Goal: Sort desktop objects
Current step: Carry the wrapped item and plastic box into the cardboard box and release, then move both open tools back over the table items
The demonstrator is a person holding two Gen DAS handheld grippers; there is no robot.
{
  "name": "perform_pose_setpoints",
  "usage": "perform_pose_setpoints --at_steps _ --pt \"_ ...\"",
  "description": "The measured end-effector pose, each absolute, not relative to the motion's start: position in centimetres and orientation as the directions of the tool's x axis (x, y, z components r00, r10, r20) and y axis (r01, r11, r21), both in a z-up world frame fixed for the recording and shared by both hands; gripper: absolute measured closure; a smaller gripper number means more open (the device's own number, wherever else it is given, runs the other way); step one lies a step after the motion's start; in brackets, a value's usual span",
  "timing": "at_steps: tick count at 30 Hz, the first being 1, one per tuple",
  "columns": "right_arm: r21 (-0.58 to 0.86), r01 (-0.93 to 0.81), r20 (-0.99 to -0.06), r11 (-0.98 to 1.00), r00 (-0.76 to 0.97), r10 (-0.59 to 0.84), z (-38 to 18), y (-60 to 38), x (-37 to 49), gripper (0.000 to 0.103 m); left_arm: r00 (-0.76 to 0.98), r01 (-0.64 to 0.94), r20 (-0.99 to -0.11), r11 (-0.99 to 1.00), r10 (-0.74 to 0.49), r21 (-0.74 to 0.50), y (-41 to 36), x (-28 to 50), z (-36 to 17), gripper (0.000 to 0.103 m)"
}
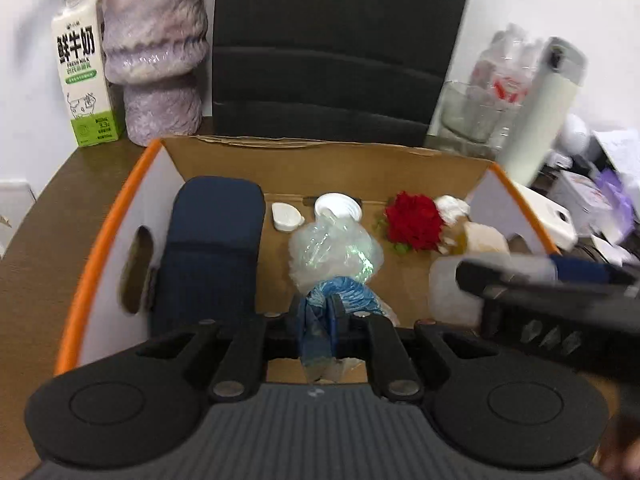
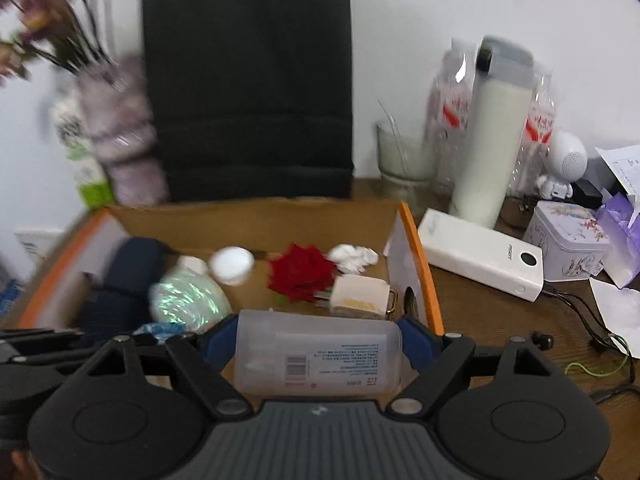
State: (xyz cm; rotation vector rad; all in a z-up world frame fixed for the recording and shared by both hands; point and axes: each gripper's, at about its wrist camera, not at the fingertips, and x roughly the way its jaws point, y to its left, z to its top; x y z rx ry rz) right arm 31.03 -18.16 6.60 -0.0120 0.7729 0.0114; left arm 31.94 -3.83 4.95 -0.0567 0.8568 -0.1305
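1. Step in hand, as judged: both hands carried items over the cardboard box [image 1: 328, 168] for deposit; sorting was well under way, with several things already inside.
2. Left gripper [image 1: 320, 320]: jaws nearly together, clamped on a crumpled plastic bag [image 1: 334, 256] with a blue end, which bulged just ahead of the jaws and hung over the box floor.
3. Right gripper [image 2: 320, 344]: jaws wide, clamped on a translucent plastic bottle [image 2: 318, 354] lying crosswise between the blue pads, printed label facing up.
4. Box contents ahead of the left jaws: a navy pouch [image 1: 212, 240] to the left; a small white lid [image 1: 285, 217] and a white round cap [image 1: 336, 207] beyond the bag; a red flower [image 1: 414, 220] and crumpled white tissue [image 1: 452, 206] to the right.
5. Just beyond the right jaws: a cream block with a metal ring [image 2: 360, 295] near the box's right wall.
6. Outside the box, right of the right jaws, on the surface [image 2: 500, 320]: a white power bank [image 2: 484, 258], a tall white tumbler [image 2: 494, 148], a decorated tin [image 2: 568, 240].
7. Next move, as judged: lower each load into free floor, then part the jaws; the bottle may roll once released.
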Motion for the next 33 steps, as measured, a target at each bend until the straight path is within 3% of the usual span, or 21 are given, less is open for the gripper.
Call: perform_pose_setpoints --at_steps 4,8,10,13,19,27,28,33 --pt "-0.044 0.013 -0.685 0.999 0.728 -0.040 4.7 -17.5 32.0 0.021 0.669 -0.001 -0.735 0.988 -0.115 -0.156 -3.6 33.5 3.8 0.086" --pt "-0.064 -0.016 -0.709 0.998 0.705 -0.034 4.0 -17.1 32.3 0.019 0.651 0.005 -0.747 0.985 -0.134 -0.173 -3.1 33.3 3.1 0.080" --pt "-0.001 -0.024 -0.711 1.000 0.703 0.016 4.8 -17.9 31.9 0.021 0.647 0.020 -0.745 0.981 -0.161 -0.194 -2.4 32.9 3.4 0.064" --pt "0.089 -0.019 -0.698 0.996 0.712 0.076 6.8 -19.1 31.0 0.020 0.687 0.051 -0.695 0.968 -0.212 -0.245 -1.3 31.6 5.1 0.052" --pt "0.113 -0.070 -0.651 0.991 0.748 0.127 9.8 -20.2 27.0 0.017 0.706 0.107 -0.671 0.970 -0.228 -0.217 -0.7 27.9 8.2 0.026" --pt "0.133 -0.211 -0.583 0.968 0.773 0.249 9.8 -21.0 14.5 0.014 0.768 0.130 -0.610 0.980 -0.197 -0.154 0.1 14.5 7.8 0.020" --pt "0.123 -0.229 -0.567 0.965 0.782 0.258 9.5 -20.9 12.6 0.012 0.780 0.140 -0.594 0.979 -0.200 -0.146 0.0 12.8 7.6 0.016" --pt "-0.010 -0.251 -0.531 0.968 0.822 0.208 6.5 -19.8 4.4 0.011 0.821 0.171 -0.538 0.981 -0.192 -0.089 -1.1 5.2 6.2 0.013"
